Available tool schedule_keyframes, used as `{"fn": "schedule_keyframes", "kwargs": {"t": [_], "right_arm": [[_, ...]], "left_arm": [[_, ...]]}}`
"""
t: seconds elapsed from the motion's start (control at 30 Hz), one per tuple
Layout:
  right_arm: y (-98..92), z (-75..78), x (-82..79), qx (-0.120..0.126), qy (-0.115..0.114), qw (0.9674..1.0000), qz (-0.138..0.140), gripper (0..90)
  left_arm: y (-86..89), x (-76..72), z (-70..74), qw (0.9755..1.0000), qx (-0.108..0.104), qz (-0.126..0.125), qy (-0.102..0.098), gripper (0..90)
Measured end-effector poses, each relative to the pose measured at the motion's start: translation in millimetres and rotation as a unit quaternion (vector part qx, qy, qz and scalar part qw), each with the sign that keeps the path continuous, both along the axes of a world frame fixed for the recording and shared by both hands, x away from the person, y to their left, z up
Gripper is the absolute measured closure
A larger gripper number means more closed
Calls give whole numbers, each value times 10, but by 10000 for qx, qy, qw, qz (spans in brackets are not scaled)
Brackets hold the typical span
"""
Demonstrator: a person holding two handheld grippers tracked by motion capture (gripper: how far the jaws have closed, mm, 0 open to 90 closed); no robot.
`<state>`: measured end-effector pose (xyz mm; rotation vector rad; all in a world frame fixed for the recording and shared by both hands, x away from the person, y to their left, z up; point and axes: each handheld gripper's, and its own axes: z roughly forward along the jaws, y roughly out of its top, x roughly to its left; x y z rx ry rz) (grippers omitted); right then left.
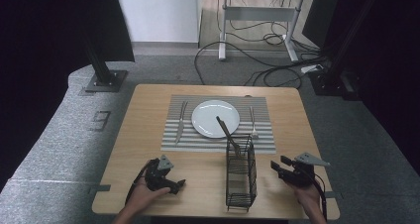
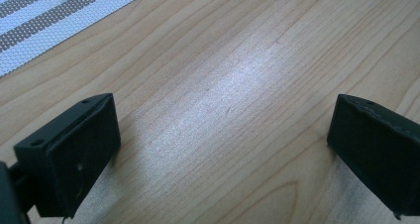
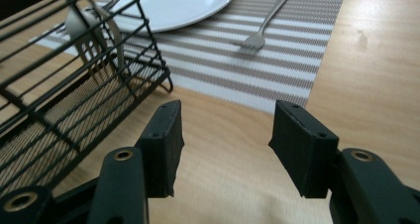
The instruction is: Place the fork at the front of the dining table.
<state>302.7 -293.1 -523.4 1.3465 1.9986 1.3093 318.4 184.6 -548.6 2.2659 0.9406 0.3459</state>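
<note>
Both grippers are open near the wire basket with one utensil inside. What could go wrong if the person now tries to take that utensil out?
1. The wire basket is tall and narrow, so pulling the leaning utensil sideways might tip it.
2. The utensil's handle hangs over the plate and could strike it when lifted.
3. The right gripper is close to the basket and might catch its wires; the left gripper is too far away to steady it.

A round white ceramic plate (image 1: 215, 118) lies flat at the centre of a grey-and-white striped placemat (image 1: 218, 141). A steel knife (image 1: 180, 123) lies on the mat just left of the plate, and a steel fork (image 1: 252, 122) just right of it, tines toward the near edge. Nearer than the plate stands a black wire cutlery basket (image 1: 240, 178) with a utensil (image 1: 227, 131) leaning out over the plate's rim.
</note>
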Motion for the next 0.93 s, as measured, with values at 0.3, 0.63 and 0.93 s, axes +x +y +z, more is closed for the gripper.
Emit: {"fn": "schedule_keyframes", "kwargs": {"t": [0.3,0.63,0.93], "right_arm": [[-37,-60,-179,-149,115,9998,0,448],[-11,-117,-169,-253,213,9994,35,442],[-2,-145,-138,-301,254,9992,16,435]], "left_arm": [[-1,1,0,10000,-1,-1,0,0],[-7,7,0,10000,3,-17,-5,0],[-8,8,0,10000,4,-19,-5,0]]}}
